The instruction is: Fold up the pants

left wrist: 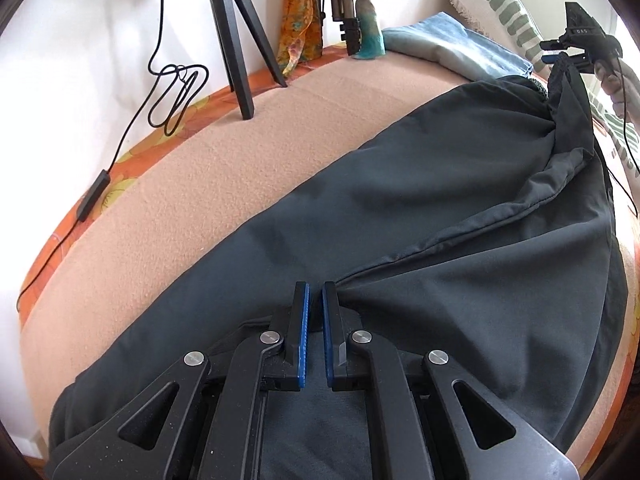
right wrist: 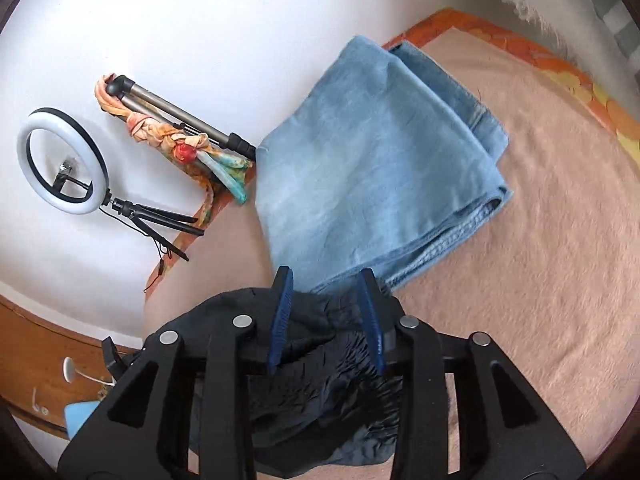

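Now the black pants [left wrist: 400,220] lie across the bed's pink blanket [left wrist: 200,168], my left tool [left wrist: 315,292] nearly closed over a seam, my right tool [right wrist: 326,280] apart around the gathered waistband, folded blue jeans [right wrist: 360,160] at twelve o'clock.

Pants [left wrist: 360,208] on blanket [left wrist: 200,168], towel [right wrist: 372,160] behind.
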The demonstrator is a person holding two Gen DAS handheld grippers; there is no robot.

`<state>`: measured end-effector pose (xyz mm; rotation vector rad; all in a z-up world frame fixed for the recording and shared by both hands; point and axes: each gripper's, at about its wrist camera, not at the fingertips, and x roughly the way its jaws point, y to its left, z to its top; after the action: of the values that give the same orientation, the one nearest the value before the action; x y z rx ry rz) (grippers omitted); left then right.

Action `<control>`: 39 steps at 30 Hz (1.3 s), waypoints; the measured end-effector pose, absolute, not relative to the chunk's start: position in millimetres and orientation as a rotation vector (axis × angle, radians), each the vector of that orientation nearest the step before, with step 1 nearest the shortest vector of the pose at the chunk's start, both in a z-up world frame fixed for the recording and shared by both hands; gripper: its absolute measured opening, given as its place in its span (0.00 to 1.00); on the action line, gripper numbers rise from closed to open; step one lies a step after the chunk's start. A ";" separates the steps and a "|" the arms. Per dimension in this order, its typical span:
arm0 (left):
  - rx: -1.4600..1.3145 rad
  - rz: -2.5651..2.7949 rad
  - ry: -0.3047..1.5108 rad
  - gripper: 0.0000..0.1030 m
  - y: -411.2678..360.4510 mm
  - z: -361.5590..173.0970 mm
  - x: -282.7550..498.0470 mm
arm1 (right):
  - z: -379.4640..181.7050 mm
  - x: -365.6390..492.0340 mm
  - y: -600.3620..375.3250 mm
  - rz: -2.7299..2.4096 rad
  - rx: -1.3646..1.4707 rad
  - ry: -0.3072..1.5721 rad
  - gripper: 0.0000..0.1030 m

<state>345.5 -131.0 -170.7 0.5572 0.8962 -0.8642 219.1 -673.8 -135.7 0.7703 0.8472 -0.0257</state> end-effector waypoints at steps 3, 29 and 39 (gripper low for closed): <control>0.536 -0.866 0.909 0.05 -126.3 -172.3 347.3 | -115.3 209.1 -669.3 0.055 0.632 0.785 0.48; 0.602 -0.839 0.934 0.05 -137.6 -171.6 345.2 | -179.9 278.4 -440.4 0.712 -0.632 1.129 0.61; 0.593 -0.841 0.930 0.05 -136.5 -172.2 344.6 | -164.0 258.3 -412.0 0.840 -0.599 1.088 0.61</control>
<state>344.6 -136.5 -172.2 0.5932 0.9304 -0.8407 258.3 -412.0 -164.0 -0.5994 1.0881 0.8402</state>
